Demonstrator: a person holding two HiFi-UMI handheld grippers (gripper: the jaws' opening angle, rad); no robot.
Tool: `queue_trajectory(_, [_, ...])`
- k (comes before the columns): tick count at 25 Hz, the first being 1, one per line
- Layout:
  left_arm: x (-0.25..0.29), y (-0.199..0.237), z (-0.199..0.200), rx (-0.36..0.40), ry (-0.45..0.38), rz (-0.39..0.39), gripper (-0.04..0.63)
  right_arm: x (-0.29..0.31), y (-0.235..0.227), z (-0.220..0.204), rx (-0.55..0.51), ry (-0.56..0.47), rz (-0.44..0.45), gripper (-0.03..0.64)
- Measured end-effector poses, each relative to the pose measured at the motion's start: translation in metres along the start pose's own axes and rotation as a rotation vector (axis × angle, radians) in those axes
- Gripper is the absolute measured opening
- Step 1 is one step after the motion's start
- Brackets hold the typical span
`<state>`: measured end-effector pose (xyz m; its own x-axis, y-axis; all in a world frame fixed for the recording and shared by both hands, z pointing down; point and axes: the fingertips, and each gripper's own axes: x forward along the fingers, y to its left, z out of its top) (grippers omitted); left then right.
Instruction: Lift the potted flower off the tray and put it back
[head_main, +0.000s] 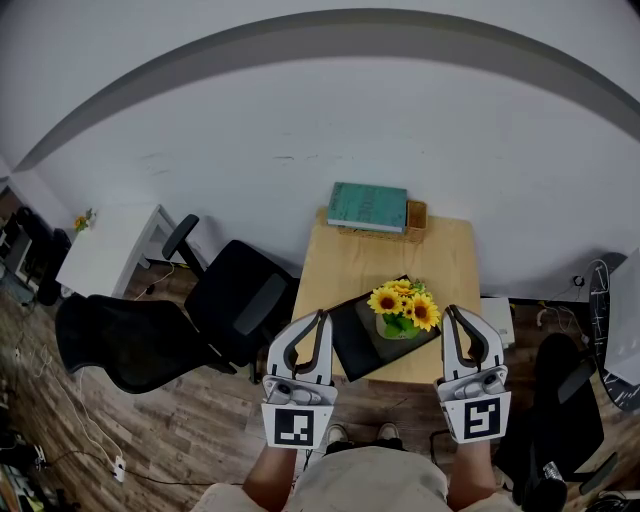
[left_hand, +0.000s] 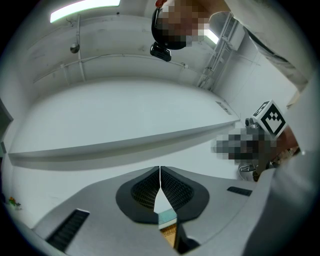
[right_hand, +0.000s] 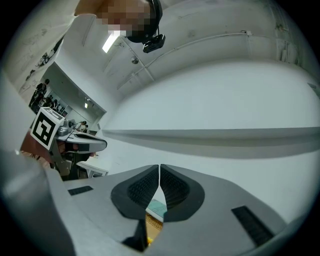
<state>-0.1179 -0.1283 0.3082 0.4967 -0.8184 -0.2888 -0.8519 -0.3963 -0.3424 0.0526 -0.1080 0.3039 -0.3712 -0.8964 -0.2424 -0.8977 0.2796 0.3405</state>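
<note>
My left tool (head_main: 319, 316) and right tool (head_main: 451, 311) are both closed, with nothing in them. The potted flower (head_main: 403, 308) stands on the tray (head_main: 352, 338) on the table (head_main: 340, 262), between the tools, nearer the right one.

potted flower (head_main: 403, 310): yellow blooms, green leaves, pale green pot | tray (head_main: 350, 338): black | surface (head_main: 380, 255): light wood | book (head_main: 368, 206), 12 o'clock of flower: teal | left tool (head_main: 321, 318), right tool (head_main: 450, 312): pale grey, black-and-white square markers | chair (head_main: 230, 300), 9 o'clock: black
</note>
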Motion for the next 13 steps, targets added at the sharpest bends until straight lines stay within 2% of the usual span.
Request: queue_trajectory(13, [0.008,-0.017,0.003,0.008,0.005,-0.013,0.009,-0.009,-0.015,-0.006,0.01,-0.002,-0.01,0.023])
